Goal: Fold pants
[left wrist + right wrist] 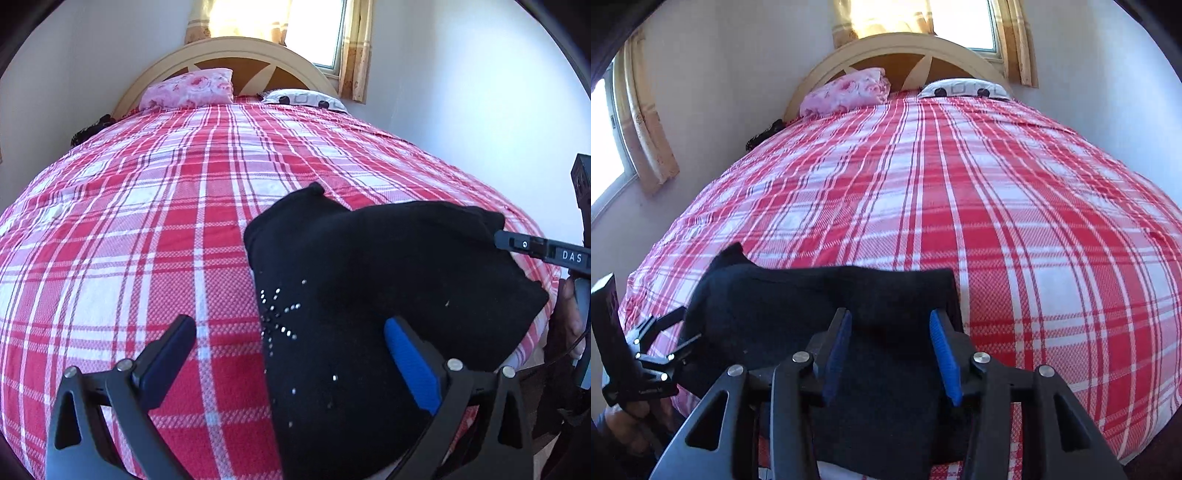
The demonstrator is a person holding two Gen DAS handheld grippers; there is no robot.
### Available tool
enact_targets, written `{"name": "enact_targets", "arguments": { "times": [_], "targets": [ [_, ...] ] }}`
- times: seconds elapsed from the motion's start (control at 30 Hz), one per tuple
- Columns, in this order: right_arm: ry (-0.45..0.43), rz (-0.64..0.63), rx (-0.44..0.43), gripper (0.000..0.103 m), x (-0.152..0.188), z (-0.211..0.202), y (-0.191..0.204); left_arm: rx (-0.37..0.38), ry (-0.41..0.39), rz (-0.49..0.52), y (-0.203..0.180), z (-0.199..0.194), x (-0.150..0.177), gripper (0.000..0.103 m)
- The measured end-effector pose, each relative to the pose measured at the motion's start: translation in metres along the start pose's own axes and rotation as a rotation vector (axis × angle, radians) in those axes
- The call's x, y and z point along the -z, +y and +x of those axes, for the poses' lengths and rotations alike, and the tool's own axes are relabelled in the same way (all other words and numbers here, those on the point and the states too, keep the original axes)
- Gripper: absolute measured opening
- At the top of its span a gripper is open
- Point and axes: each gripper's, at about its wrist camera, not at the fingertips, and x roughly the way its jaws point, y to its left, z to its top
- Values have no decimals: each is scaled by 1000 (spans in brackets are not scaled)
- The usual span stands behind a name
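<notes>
The pants [369, 280] lie as a black bundle at the near edge of the bed [155, 206], right of the middle, part of the cloth hanging over that edge. They look already doubled over at least once: the outline is compact, with a small corner sticking up at the far left.

The cloth reads as a soft knit, light and limp. It should sag from any single hold and drape rather than keep a crease, so a fold wants two holds at once, on corners or along a hem. The small studs [277, 314] near the left edge are hard points; pinching on plain cloth beside them looks safer for grip. The fabric seems matte, not slippery.

The left tool [291, 339] stands spread wide, its right finger over the pants, its left over the bedspread, pinching nothing. The right tool [890, 328] is partly spread over the bundle with cloth under the gap, yet the pads do not press on it.

The likeliest holds, by my reading, are the two far corners of the bundle, to draw it into one more fold.
</notes>
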Motion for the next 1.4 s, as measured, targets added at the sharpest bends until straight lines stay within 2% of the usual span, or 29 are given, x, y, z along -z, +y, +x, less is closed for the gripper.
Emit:
{"name": "enact_targets", "arguments": {
  "times": [0.07,0.17,0.23,0.33,0.43,0.5,0.57,0.67,0.77,0.87,0.97,1.07,1.13,1.2,1.27,1.4],
  "targets": [
    [18,26,31,50,3,8,-12,-8,-4,2,0,3,-7,103],
    [41,120,0,67,8,16,-34,-21,-43,-3,4,0,-25,103],
    [39,119,-4,68,10,16,-36,-49,-76,-10,11,0,-40,103],
    [36,100,-3,68,14,14,-32,-61,-68,-42,22,8,-55,103],
    [33,123,-25,68,17,13,-36,-100,13,-5,23,33,-59,103],
    [28,135,-33,68,19,10,-38,-145,44,28,22,49,-58,103],
    [18,137,-34,68,22,5,-38,-157,73,19,26,61,-58,103],
    [42,123,-37,68,25,5,-38,-139,83,-16,30,61,-60,103],
    [56,140,-79,68,28,3,-45,-100,50,-62,34,41,-54,103],
    [56,180,-124,68,30,3,-56,-20,22,-158,43,18,-40,103],
    [51,190,-141,68,30,4,-60,51,28,-216,47,11,-27,103],
    [38,172,-136,68,28,6,-58,111,77,-248,46,20,-17,103],
    [35,168,-132,68,28,9,-58,102,62,-226,40,20,-17,103],
    [36,169,-137,68,27,9,-57,131,70,-213,34,22,-17,103],
    [54,170,-177,68,29,11,-56,148,87,-186,26,26,-17,103],
    [82,181,-234,63,36,13,-53,81,93,-87,10,29,-10,103]
  ]
}}
